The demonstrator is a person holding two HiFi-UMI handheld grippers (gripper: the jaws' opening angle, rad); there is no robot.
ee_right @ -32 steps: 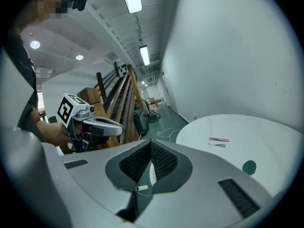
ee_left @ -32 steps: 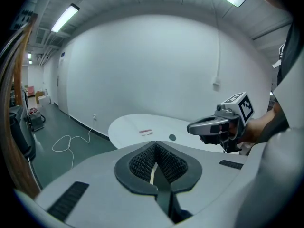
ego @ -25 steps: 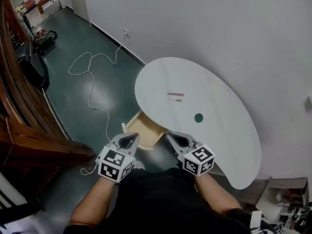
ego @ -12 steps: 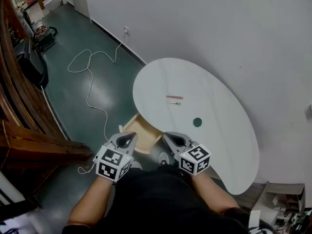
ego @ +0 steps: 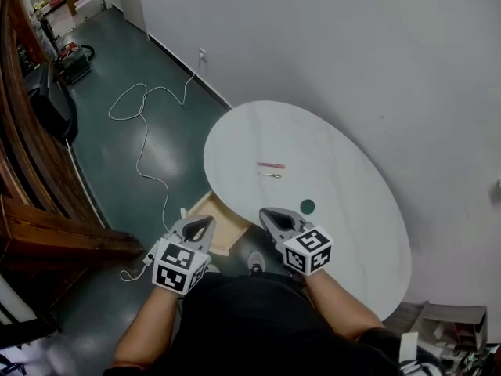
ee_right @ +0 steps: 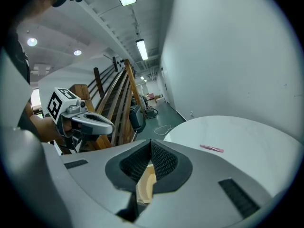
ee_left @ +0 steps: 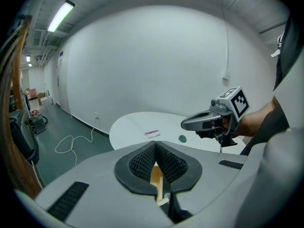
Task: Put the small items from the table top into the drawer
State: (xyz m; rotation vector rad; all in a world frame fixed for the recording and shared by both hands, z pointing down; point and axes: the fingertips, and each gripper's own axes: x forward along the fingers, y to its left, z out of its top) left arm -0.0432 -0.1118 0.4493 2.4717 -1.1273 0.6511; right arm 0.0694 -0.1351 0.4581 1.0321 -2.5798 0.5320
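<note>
A white oval table carries a pink stick, a small silver item right below it, and a green disc. A wooden drawer stands pulled out under the table's near left edge. My left gripper hangs shut and empty just in front of the drawer. My right gripper is shut and empty at the table's near edge, a little short of the disc. The left gripper view shows the stick, the disc and the right gripper. The right gripper view shows the stick.
A white cable loops over the green floor left of the table. A wooden stair rail runs along the left side. The white wall stands close behind the table. Cardboard boxes sit on the floor at the lower right.
Both grippers have shifted a little towards the table, and the right one now reaches its near edge. Their jaws stay shut. The items on the table have not moved.
</note>
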